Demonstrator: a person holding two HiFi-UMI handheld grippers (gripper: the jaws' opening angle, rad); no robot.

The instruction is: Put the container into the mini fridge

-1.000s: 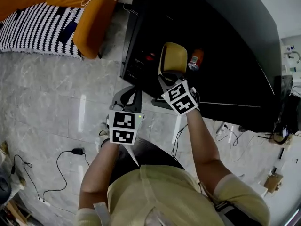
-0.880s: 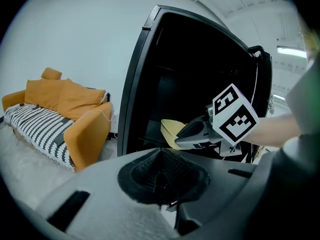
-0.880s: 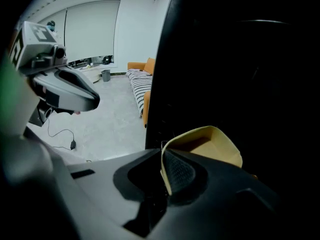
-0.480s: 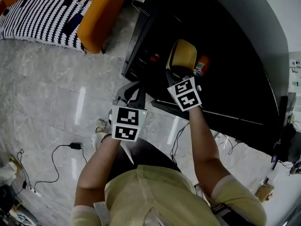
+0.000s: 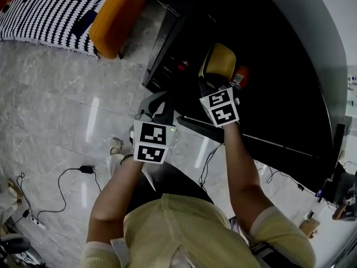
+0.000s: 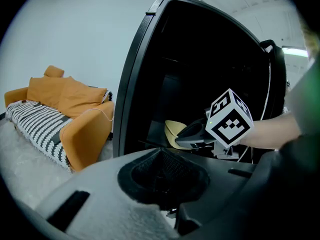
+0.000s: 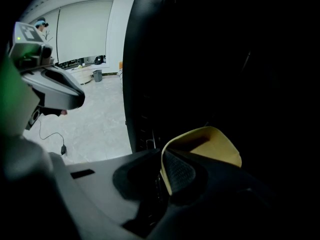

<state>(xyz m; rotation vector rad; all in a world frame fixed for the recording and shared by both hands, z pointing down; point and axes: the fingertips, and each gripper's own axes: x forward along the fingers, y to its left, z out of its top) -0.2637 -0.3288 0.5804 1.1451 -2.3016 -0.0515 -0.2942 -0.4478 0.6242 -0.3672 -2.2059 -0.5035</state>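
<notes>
A yellow container [image 5: 221, 60] hangs at the mouth of the open black mini fridge [image 5: 273, 77], beside a red can [image 5: 241, 75] inside. My right gripper [image 5: 210, 86] is shut on the container's near rim; in the right gripper view the rim [image 7: 166, 160] sits between the jaws and the bowl [image 7: 210, 140] points into the dark fridge [image 7: 210, 54]. My left gripper [image 5: 158, 103] is shut on nothing, low by the fridge's front left edge. The left gripper view shows its jaws [image 6: 162, 173] closed, with the container [image 6: 174, 129] and right gripper [image 6: 196, 134] ahead.
An orange sofa [image 5: 109, 21] with a striped blanket [image 5: 50, 13] stands left of the fridge. Cables [image 5: 78, 171] lie on the marble floor. A small red item [image 5: 183, 67] sits on a fridge shelf. More cables trail by the fridge's right side [image 5: 268, 169].
The right gripper has carried the yellow container a little farther up toward the fridge interior. The left gripper has risen closer to the fridge's front edge.
</notes>
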